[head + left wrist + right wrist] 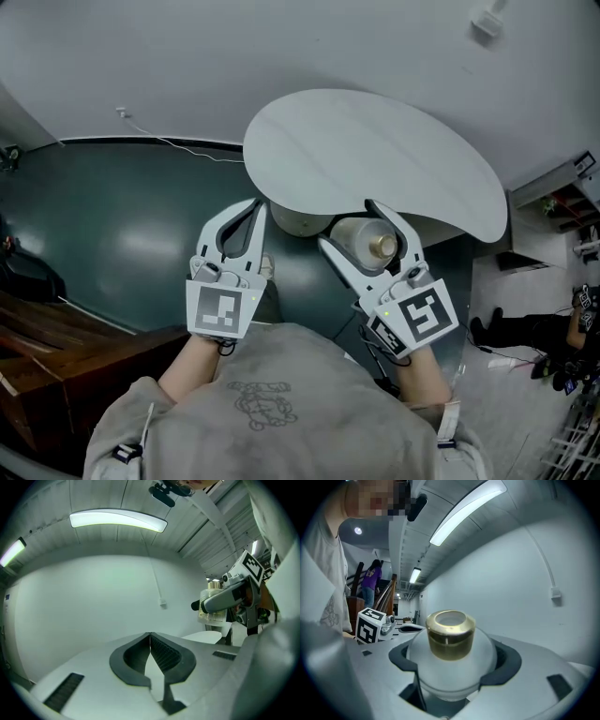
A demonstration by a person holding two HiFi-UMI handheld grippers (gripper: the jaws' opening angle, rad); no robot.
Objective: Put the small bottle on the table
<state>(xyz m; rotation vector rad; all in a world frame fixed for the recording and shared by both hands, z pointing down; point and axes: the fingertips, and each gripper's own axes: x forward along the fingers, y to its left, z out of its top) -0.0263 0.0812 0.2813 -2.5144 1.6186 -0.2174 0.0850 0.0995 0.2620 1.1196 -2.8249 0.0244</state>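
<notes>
The small bottle (368,246), white with a gold cap (382,246), lies sideways between the fingers of my right gripper (348,225), which is shut on it. It hangs in the air below the near edge of the white kidney-shaped table (375,155). In the right gripper view the bottle (451,667) fills the jaws, gold cap (450,634) pointing outward. My left gripper (257,206) is shut and holds nothing, its tips touching (150,635). In the left gripper view the bottle (212,605) shows at the right, in the right gripper (220,601).
The table's thick pedestal (292,221) stands just beyond both grippers on a dark green floor (122,216). Wooden steps (47,347) lie at the left. A thin cable (187,148) runs along the wall. Shelving (572,197) and a seated person (530,330) are at the right.
</notes>
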